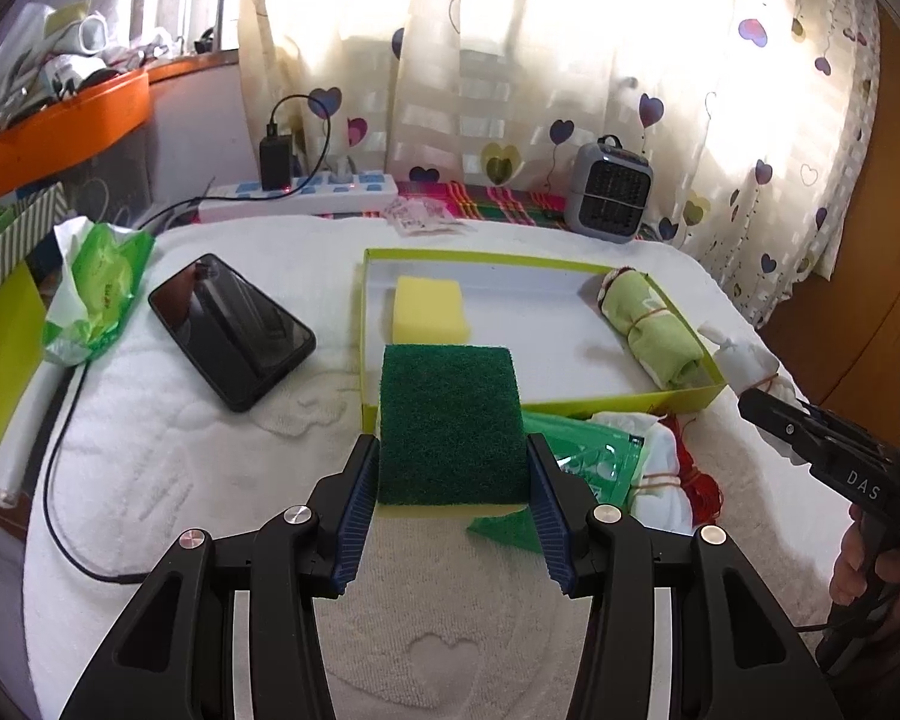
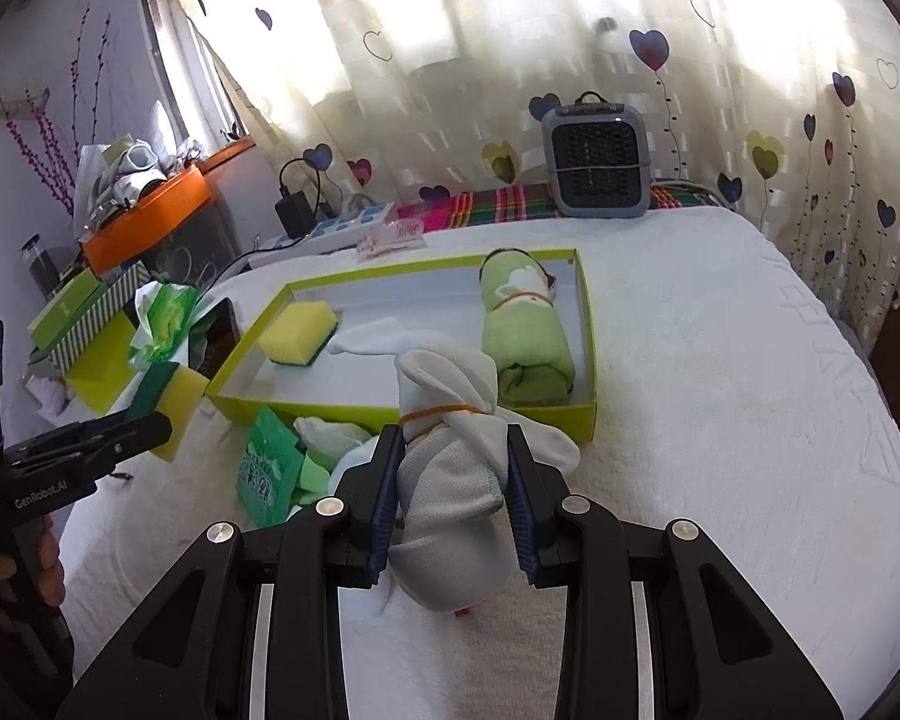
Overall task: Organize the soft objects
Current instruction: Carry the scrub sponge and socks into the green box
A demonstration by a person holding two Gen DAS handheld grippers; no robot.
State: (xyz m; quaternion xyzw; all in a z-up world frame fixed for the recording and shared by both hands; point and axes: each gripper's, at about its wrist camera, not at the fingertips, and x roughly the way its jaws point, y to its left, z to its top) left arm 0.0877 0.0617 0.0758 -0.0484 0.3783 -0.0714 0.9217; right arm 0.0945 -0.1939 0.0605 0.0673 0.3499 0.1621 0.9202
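Left wrist view shows the left claw pinching a green-topped sponge above the white towel-covered bed, just before the lime-edged box. Inside the box lie a yellow sponge and a rolled green towel. Right wrist view shows the right claw clamped on a white cloth bundle near the box's front wall.

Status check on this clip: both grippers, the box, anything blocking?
Left gripper shut on green-topped sponge. Right gripper shut on white cloth bundle. Box holds yellow sponge, green towel roll. Path clear.
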